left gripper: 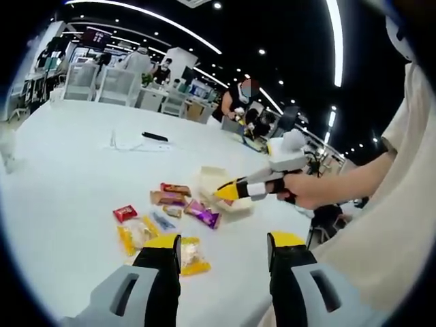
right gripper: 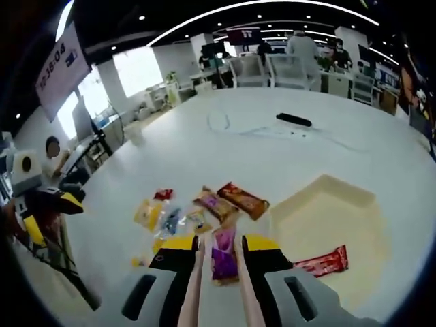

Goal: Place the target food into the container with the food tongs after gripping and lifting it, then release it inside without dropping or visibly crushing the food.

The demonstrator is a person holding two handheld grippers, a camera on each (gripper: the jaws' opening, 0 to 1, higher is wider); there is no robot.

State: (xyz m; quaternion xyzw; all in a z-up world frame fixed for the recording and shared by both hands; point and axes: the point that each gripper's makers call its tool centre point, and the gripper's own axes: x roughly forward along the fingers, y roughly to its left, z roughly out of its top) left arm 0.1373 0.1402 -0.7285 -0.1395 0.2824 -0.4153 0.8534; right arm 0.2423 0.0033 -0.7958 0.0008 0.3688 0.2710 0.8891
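Right hand-held gripper (right gripper: 216, 246), squeezing pink tongs (right gripper: 197, 286), pinches a purple snack packet (right gripper: 223, 255) on the desk (right gripper: 272, 157); lifting toward the container (right gripper: 327, 211) likely follows. Left hand-held gripper (left gripper: 223, 246) hangs spread.

Count of items on the white table (right gripper: 272, 157): one cream container (right gripper: 334, 231) holding one red snack packet (right gripper: 323, 262). About seven further snack packets (right gripper: 204, 211) lie loose beside it, though the small ones overlap and the exact number is uncertain. One black bar-shaped object (right gripper: 294, 120) and one thin cable (right gripper: 238, 129) lie farther back.
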